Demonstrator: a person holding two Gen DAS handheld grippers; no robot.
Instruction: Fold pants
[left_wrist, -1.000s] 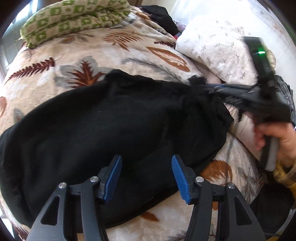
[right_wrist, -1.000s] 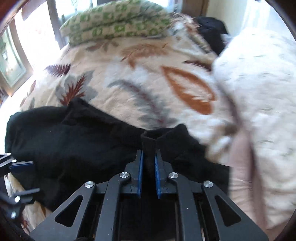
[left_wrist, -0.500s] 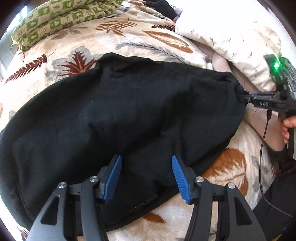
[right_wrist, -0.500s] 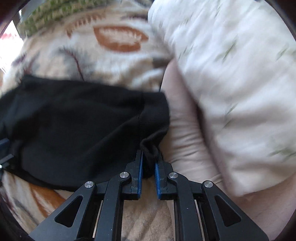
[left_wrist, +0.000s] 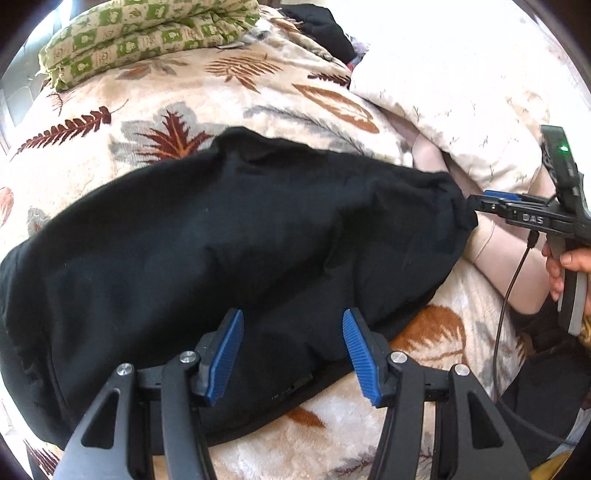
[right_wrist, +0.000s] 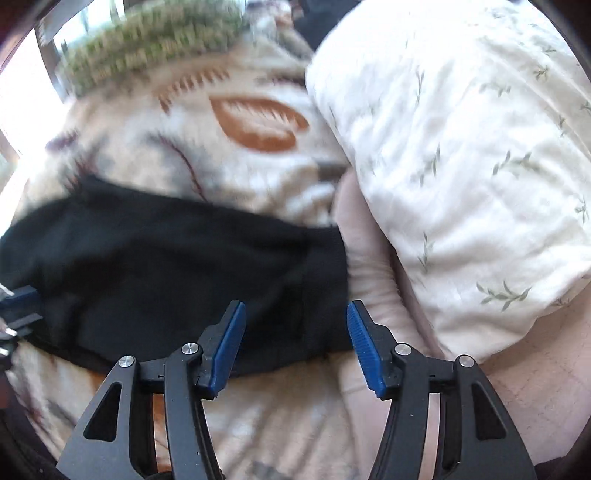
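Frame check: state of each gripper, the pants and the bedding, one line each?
Left hand-held gripper: open, over the pants.
Right hand-held gripper: open, holding nothing.
Black pants: folded over, flat on the leaf-print blanket.
Green patterned quilt: folded.

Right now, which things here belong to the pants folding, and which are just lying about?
For the job:
- black pants
- left tongs, open
- right tongs, open

Lying about:
- leaf-print blanket
- green checked quilt
- white pillow
- dark clothes
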